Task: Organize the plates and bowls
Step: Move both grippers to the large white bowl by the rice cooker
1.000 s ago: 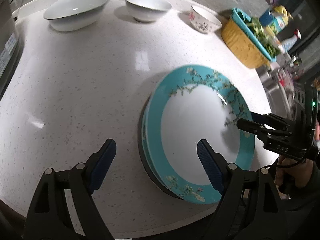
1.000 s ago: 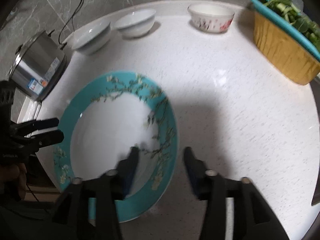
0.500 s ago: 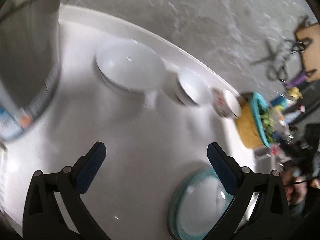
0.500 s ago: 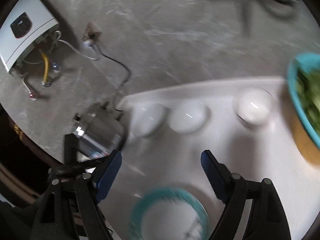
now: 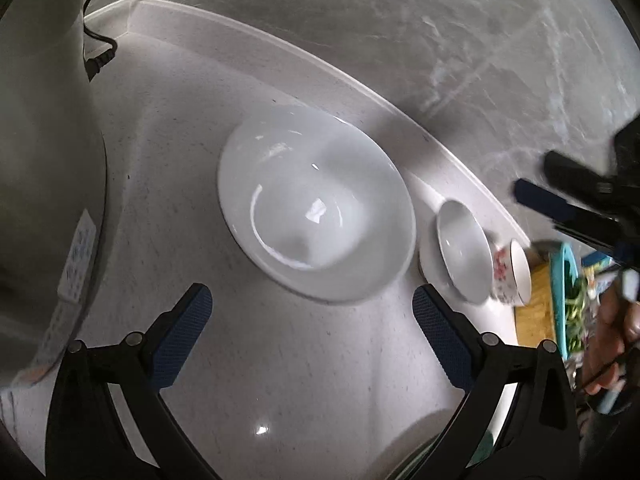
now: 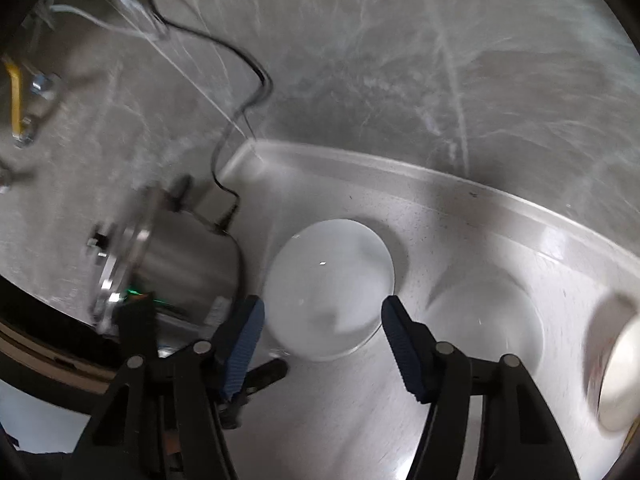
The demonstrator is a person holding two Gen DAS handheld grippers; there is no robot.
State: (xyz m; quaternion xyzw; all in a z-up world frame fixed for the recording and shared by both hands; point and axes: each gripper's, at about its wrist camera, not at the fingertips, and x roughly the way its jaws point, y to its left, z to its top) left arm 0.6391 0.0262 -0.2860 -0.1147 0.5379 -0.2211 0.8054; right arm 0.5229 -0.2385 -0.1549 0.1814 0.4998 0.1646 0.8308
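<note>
Two grippers, both empty. Left wrist view: left gripper (image 5: 310, 322) spread wide over the counter (image 5: 280, 380), lined up w/ big white bowl (image 5: 316, 208), prob. next pick. Small bowl (image 5: 464, 252) and flowered cup (image 5: 510, 274) sit beside it. Right wrist view, blurry: right gripper (image 6: 320, 334) closing on nothing, framing same bowl; only here the steel pot's (image 6: 176, 256) cord shows.

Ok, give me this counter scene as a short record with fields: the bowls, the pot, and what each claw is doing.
surface: white speckled counter
large white bowl: upright, empty, ahead of the left claw
smaller white bowl: to its right, apart from it
flowered bowl: farther right
steel pot: left of the large bowl, corded
left claw: open, nothing between the jaws
right claw: jaws closing, nothing gripped
</note>
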